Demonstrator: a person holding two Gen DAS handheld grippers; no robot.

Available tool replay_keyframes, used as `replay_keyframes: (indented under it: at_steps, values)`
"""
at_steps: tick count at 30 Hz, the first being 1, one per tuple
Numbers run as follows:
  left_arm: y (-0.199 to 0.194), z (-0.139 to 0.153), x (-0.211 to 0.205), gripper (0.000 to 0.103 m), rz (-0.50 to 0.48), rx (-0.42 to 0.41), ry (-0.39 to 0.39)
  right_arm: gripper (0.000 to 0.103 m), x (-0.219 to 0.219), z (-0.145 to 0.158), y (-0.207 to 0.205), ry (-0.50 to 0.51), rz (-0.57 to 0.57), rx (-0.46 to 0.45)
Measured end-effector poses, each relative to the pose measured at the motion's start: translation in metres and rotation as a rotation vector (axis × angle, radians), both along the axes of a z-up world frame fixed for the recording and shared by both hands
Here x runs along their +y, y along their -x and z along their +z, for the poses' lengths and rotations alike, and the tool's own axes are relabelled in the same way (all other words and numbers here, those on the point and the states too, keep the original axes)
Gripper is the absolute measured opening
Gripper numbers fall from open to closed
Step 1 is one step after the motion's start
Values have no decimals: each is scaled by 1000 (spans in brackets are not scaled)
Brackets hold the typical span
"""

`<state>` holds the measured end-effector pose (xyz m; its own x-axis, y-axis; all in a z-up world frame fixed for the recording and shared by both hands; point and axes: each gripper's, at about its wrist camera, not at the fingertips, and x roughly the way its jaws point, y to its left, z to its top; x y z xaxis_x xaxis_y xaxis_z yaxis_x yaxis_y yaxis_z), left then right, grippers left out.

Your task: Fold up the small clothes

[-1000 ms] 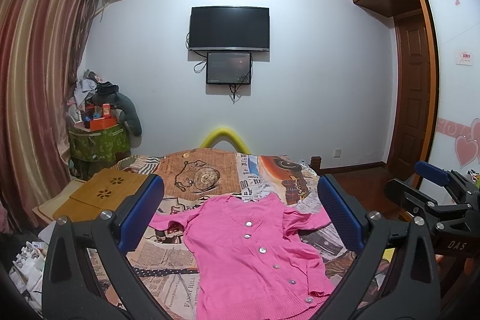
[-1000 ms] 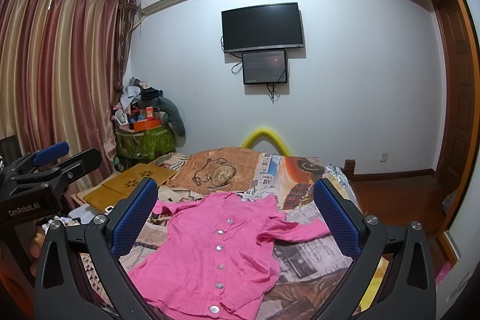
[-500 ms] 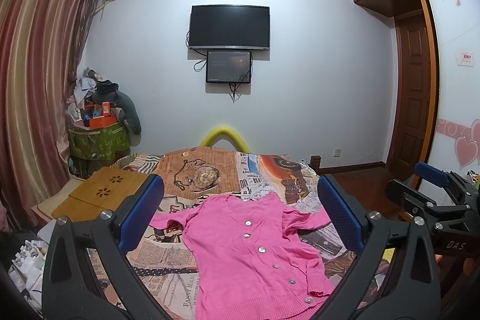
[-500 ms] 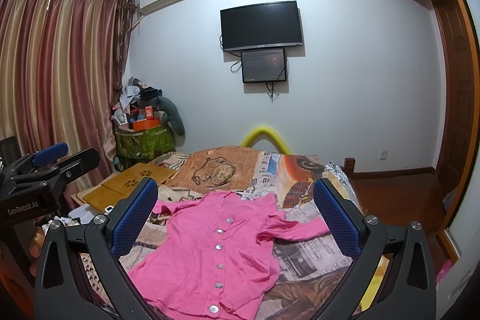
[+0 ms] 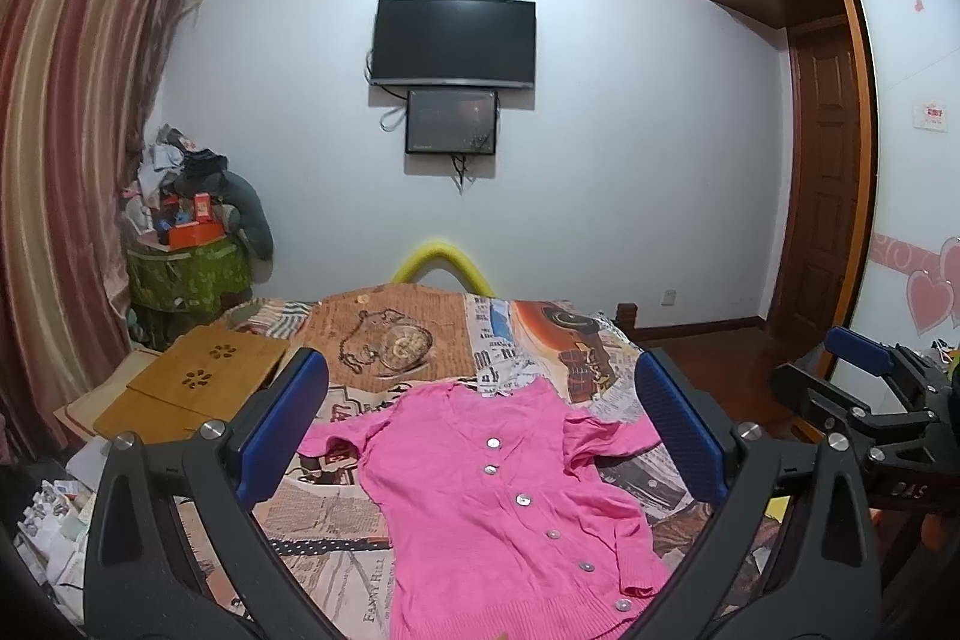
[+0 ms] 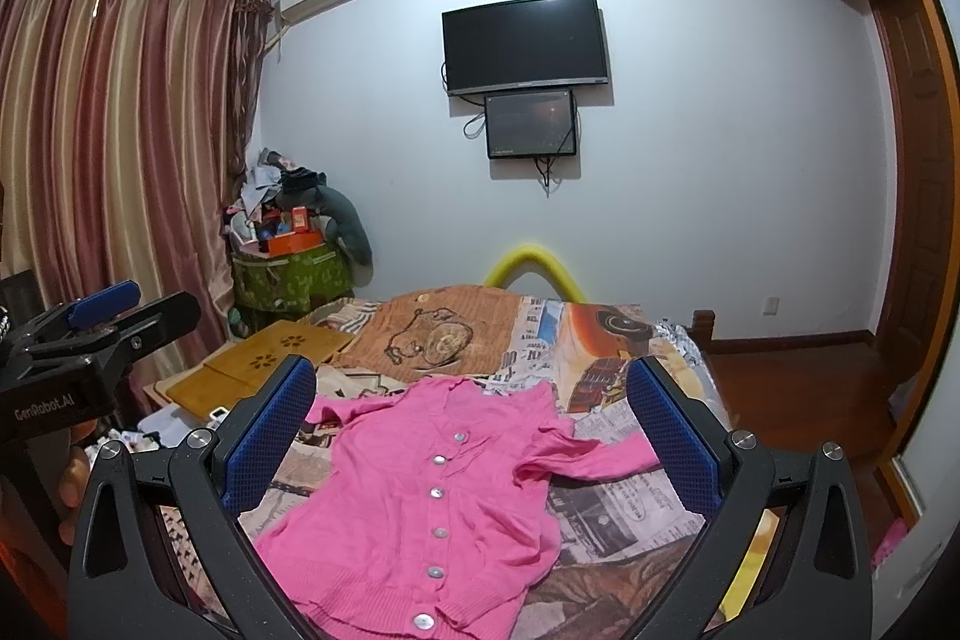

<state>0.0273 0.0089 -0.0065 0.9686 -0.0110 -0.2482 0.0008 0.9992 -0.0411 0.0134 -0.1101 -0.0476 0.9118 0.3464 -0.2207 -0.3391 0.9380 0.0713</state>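
Nothing has moved: pink cardigan [image 5: 510,508] flat (left gripper [image 6: 102,304] reads "GenRobot.AI").

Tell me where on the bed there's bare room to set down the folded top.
Free: the far end of the bedspread, between the pink cardigan's collar and the yellow foam arch. A smaller strip lies on the right, beyond the outstretched sleeve. Crowded: the near middle, covered by the cardigan, and the left edge by the wooden lap desk.
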Motion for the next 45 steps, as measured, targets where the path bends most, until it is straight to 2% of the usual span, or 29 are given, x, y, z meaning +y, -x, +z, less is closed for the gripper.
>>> replay_keyframes:
  at_steps: [6,11,16,19,24,30,35,41,45]
  values:
    - [-40,-7,16,103,19,44,-1,103,-3,-7,-27,18,-47,3]
    - [-94,-16,33,103,60,92,-25,103,-3,-7,-61,39,-64,-4]
    - [-167,-33,49,103,54,203,-47,103,-4,-12,-89,86,-67,9]
    - [-204,-47,56,103,55,264,-86,103,-3,-19,-118,101,-24,60]
    - [-267,-82,72,103,48,381,-102,103,-5,-43,-168,138,-6,166]
    - [-340,-140,103,103,50,572,-21,103,-9,-85,-236,170,27,347]
    - [-387,-190,120,102,70,688,43,102,-14,-119,-281,177,54,474]
    - [-436,-241,139,92,108,799,39,100,-12,-149,-325,192,73,582]
    - [-461,-267,159,85,119,856,107,99,-8,-164,-346,265,90,606]
